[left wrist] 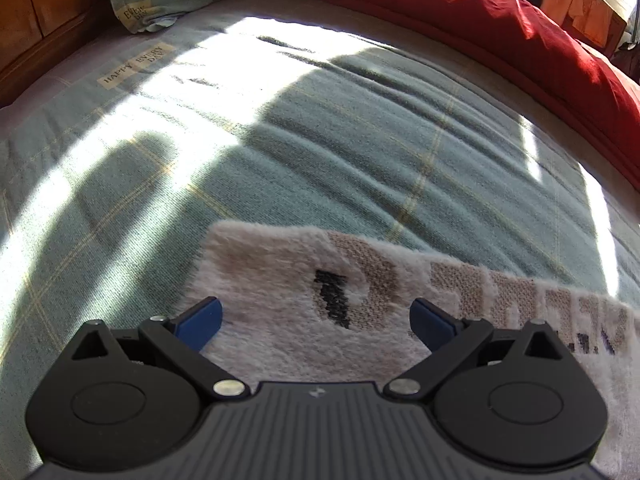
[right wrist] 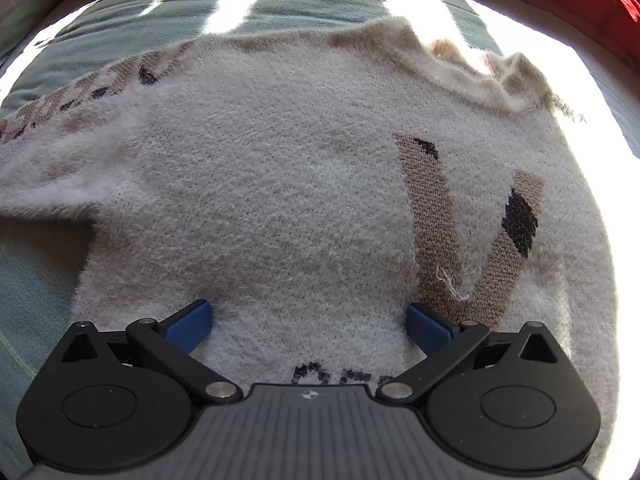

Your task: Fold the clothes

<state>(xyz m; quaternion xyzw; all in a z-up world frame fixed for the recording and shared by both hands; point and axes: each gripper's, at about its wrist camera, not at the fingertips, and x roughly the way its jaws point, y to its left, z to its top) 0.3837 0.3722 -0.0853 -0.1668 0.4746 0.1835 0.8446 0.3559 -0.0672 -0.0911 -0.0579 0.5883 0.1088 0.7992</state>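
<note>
Across the lower frame, the fuzzy sweater (right wrist: 280, 184) lies limp and soft; both grippers' fingers (left wrist: 200, 322) spread wide, empty; best gripped at its sleeve edge (left wrist: 248, 240).

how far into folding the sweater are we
Early. Done: the fuzzy cream knit sweater lies spread on the green plaid bedsheet, one sleeve stretched sideways. In hand: nothing; the left gripper and right gripper hover open over it. Left: every fold, sleeves and body; none shows.
</note>
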